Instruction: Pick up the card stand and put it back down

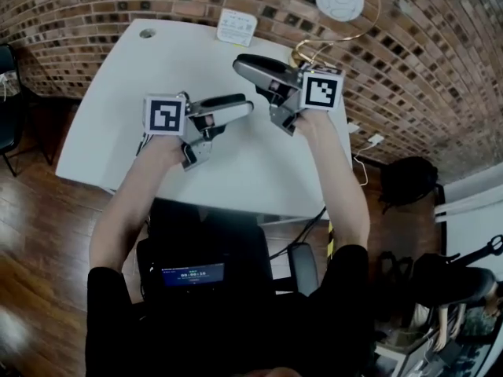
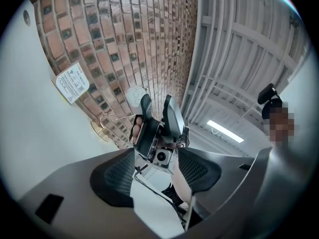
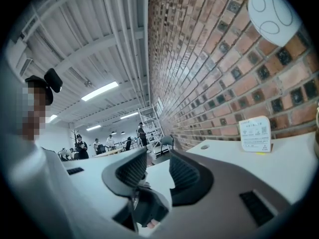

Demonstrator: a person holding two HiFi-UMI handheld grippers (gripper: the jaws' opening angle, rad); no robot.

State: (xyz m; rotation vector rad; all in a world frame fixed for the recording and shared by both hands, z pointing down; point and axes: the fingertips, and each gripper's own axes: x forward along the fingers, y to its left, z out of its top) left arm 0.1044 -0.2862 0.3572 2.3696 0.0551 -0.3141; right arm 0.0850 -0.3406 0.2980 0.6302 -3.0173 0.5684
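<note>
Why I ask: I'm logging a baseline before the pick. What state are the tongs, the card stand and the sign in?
Left tongs: open, empty, held over the table.
Right tongs: open, empty.
Card stand: upright at the table's far edge, untouched.
Sign: upright, propped at the table's far edge.

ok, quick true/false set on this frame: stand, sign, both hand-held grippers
1. The gold wire card stand with its round white card stands at the back of the white table, by the brick wall. True.
2. The right hand-held gripper is clamped on the stand. False: its jaws are apart, with nothing between them.
3. The left hand-held gripper is empty, jaws apart. True.
4. The white rectangular printed sign lies flat mid-table. False: it stands propped against the wall.
</note>
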